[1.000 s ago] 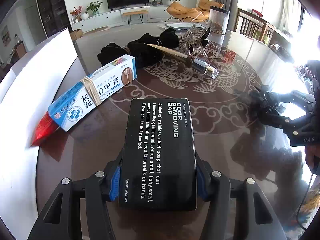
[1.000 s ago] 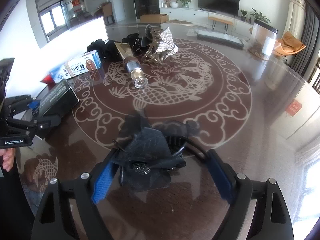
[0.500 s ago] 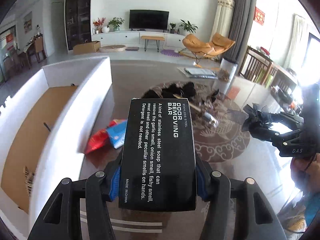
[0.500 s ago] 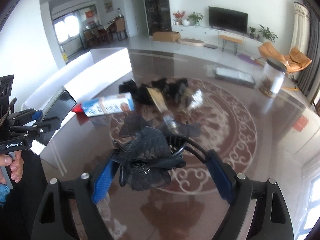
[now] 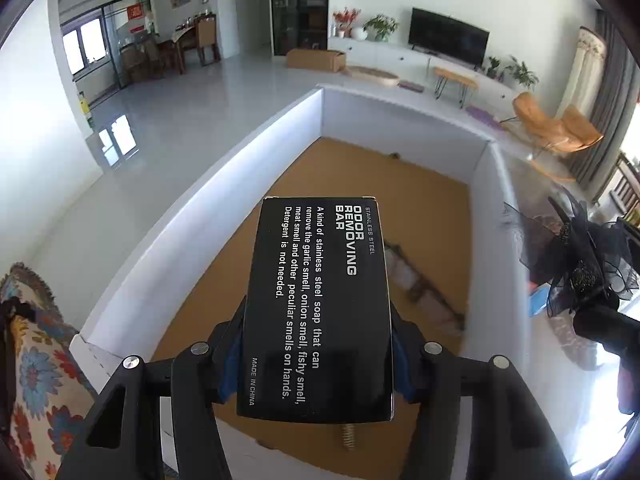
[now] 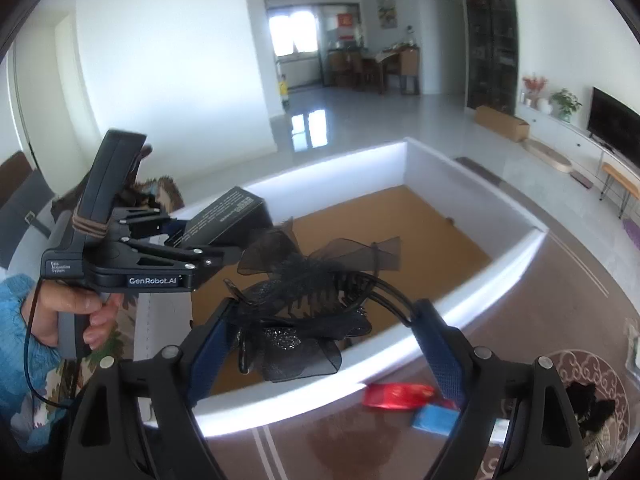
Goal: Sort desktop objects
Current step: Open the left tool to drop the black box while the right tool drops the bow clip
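Hovering above the white box (image 5: pixel 404 120), the black carton (image 5: pixel 318 308) sits clamped between the blue pads of the left hand-held gripper (image 5: pixel 318 344), long sides pinched, label face up. The white print reads "STAINLESS STEEL ODOR REMOVING BAR", then "A kind of stainless steel soap that can remove the garlic smell, onion smell, fishy smell, meat smell and other peculiar smells on hands. Detergent is not needed.", and "MADE IN CHINA" at the near end. Under it lies the box's brown cardboard floor, where a blurred flat strip-like thing (image 5: pixel 424 280) rests; what it is I cannot tell.

Over to the right wrist view: the right hand-held gripper (image 6: pixel 324 344) has its fingers set fairly wide, yet the black mesh hair accessory (image 6: pixel 308 304) hangs between them, its thin band against the right pad, so it is grasping that piece. It too hangs over the box's near wall (image 6: pixel 460 312). The left tool shows here from the side with "GenRobot.AI" on its body, gripped by a hand (image 6: pixel 76 312) in a blue sleeve.

Outside the box, on the dark patterned bench (image 6: pixel 580 280), lie a red packet (image 6: pixel 396 394) and a blue box (image 6: pixel 434 418), side by side.
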